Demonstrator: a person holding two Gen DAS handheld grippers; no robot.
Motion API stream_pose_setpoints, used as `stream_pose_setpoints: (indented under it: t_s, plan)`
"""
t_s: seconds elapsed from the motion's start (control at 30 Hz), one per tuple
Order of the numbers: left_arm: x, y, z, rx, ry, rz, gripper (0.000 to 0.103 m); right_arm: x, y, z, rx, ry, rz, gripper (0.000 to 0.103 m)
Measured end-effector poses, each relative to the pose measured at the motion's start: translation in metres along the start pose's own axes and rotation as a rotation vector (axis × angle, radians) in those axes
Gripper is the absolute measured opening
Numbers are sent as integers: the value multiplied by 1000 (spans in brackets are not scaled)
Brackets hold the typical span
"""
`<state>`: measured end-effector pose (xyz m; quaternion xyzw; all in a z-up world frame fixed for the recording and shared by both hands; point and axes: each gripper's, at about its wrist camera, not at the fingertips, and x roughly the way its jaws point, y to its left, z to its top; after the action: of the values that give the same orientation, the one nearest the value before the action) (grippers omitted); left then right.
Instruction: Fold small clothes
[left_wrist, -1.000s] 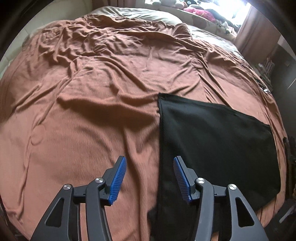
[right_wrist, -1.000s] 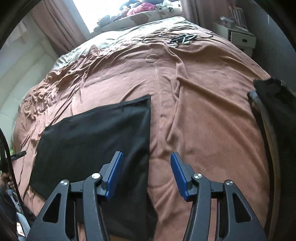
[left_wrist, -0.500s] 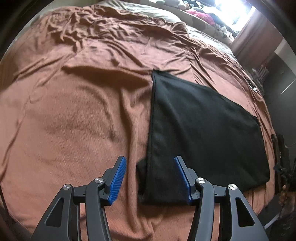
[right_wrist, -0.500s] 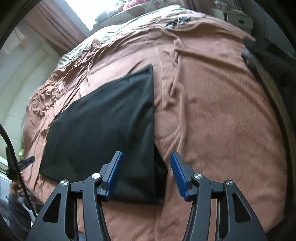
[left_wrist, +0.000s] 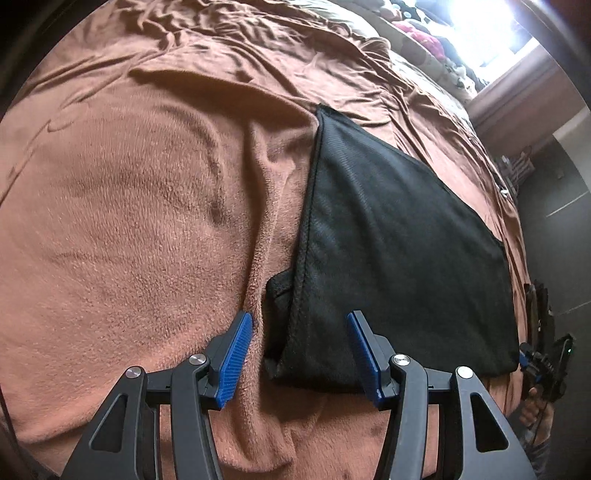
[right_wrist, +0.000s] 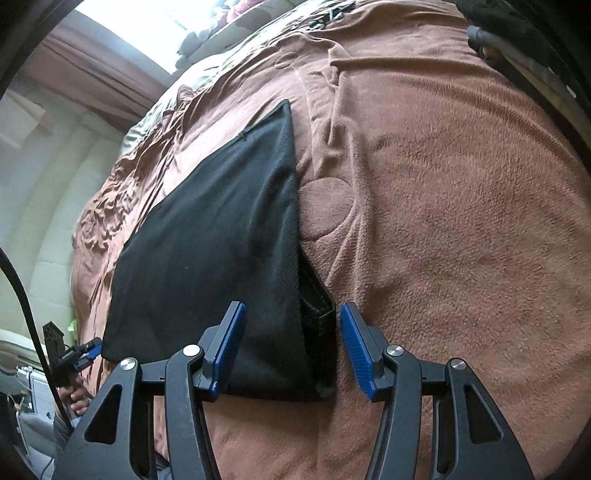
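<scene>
A black garment (left_wrist: 399, 251) lies flat, folded into a rectangle, on a brown fleece blanket (left_wrist: 129, 221). My left gripper (left_wrist: 299, 350) is open, low over the garment's near left corner, its blue pads straddling the folded edge. In the right wrist view the same garment (right_wrist: 214, 229) shows, and my right gripper (right_wrist: 291, 347) is open, straddling its near right corner, where an under-layer sticks out. The other gripper shows small at the far corner in each view (left_wrist: 543, 365) (right_wrist: 74, 358).
The blanket (right_wrist: 461, 221) covers a large bed with wrinkles toward the back. Pillows and soft toys (left_wrist: 417, 33) lie by the bright window. A dark object (right_wrist: 517, 44) sits at the bed's right edge. Shelving (left_wrist: 517, 170) stands against the far wall.
Both grippers have moved forward and down to the garment's near corners. Each now straddles a corner close to the cloth, jaws still open.
</scene>
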<state>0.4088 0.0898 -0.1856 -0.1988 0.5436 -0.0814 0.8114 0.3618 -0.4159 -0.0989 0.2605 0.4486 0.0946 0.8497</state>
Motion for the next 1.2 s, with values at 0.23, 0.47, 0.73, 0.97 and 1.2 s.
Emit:
stream_pose_setpoints:
  t_s: [0.23,0.47,0.73,0.97,1.2]
  plan:
    - [8,8,0,-56,14,-32,55,4,-4,-5,25,5,49,51]
    - [-5,13,-18,-133,32,-120,55,0,-18,-21,81,26,142,51]
    - [-9,17,-33,-183,39,-175,55,2,-42,-35,185,41,245,51]
    - [1,14,-29,-198,11,-129,48,7,-51,-36,240,7,243,51]
    - [5,13,-25,-200,-21,-46,14,11,-52,-38,277,-23,193,10]
